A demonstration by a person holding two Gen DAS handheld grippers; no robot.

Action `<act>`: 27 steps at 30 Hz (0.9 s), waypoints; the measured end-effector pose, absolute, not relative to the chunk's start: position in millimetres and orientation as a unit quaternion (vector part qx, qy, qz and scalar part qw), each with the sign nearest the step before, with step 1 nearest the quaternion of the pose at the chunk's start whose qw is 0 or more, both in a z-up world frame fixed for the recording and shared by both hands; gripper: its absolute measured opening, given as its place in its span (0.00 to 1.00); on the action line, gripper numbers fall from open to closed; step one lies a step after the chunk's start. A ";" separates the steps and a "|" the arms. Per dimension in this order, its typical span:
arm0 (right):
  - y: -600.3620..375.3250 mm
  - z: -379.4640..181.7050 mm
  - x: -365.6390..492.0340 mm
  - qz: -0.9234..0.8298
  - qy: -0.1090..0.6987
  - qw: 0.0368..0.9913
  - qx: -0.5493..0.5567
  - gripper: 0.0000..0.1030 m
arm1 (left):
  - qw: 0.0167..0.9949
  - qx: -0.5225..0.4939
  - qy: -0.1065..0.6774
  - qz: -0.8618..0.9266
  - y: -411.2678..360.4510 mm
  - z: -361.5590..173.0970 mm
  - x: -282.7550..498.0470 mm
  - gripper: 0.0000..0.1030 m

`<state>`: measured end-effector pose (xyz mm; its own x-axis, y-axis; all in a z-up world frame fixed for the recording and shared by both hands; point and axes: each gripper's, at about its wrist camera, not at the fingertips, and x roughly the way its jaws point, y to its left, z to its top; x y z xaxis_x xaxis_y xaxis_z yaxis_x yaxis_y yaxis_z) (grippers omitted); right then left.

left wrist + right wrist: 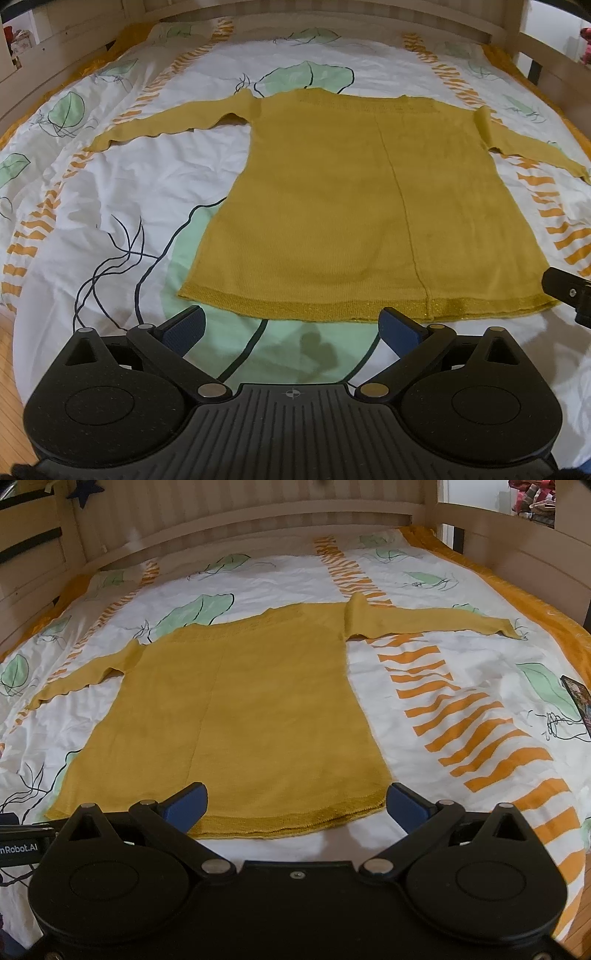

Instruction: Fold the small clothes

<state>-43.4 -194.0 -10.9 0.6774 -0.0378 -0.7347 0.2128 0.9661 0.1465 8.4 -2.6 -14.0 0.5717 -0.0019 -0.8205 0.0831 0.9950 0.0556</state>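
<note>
A mustard-yellow knit sweater lies flat on the bed, hem toward me, both sleeves spread sideways. In the left wrist view my left gripper hovers wide open just short of the hem's left half, with nothing between its blue pads. In the right wrist view the same sweater fills the middle, and my right gripper stands wide open over the hem's right corner without gripping the cloth. Part of the right gripper shows at the left view's right edge.
The bed cover is white with green leaves and orange stripes. A wooden bed frame rings the far side. A dark flat object like a phone lies at the right edge. Wooden floor shows at the lower left.
</note>
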 end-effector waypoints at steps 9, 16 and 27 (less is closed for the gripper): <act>-194.4 -12.9 -32.4 -0.064 0.423 0.898 0.108 0.99 | 0.883 0.042 0.466 -0.024 -2.1 -16.6 11.7 0.98; -193.3 -14.1 -29.0 -0.059 0.383 0.915 0.109 0.99 | 0.881 0.041 0.470 -0.025 -2.6 -19.0 14.7 0.98; -191.2 -19.4 -17.1 -0.053 0.406 0.906 0.109 0.99 | 0.878 0.036 0.476 -0.023 -0.7 -22.5 23.1 0.98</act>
